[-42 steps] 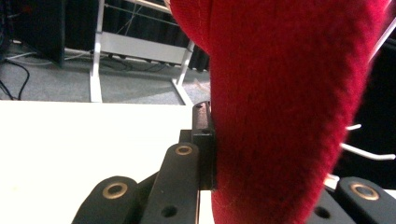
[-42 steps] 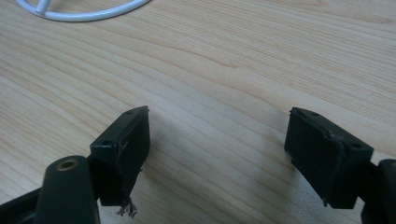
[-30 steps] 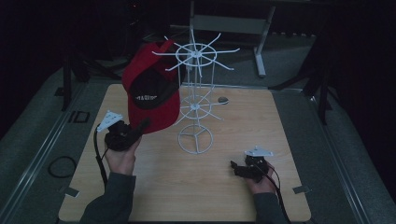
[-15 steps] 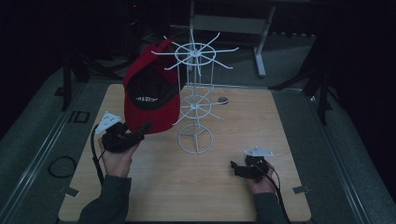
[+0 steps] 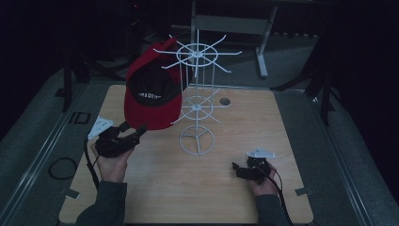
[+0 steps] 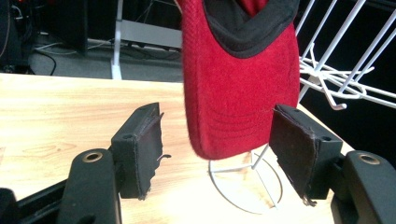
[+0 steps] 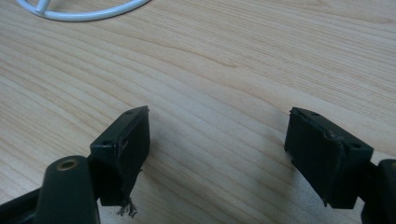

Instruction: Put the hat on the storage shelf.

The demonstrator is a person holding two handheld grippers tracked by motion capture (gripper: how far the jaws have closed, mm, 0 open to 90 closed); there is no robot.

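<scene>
Jaws just sprung wide on the left gripper (image 5: 132,133), letting go the red fabric cap (image 5: 153,96), which hangs from the white wire rack (image 5: 197,101); right gripper (image 5: 241,170) rests low, gaping empty

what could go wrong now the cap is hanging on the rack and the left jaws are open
1. The left gripper, whose jaws have just been opening, has the red cap's brim between its pads without pressing it; pulling back crookedly might snag the brim and drag the cap off.
2. The cap hangs on one side of the light white wire rack, so a tug may tip it.
</scene>
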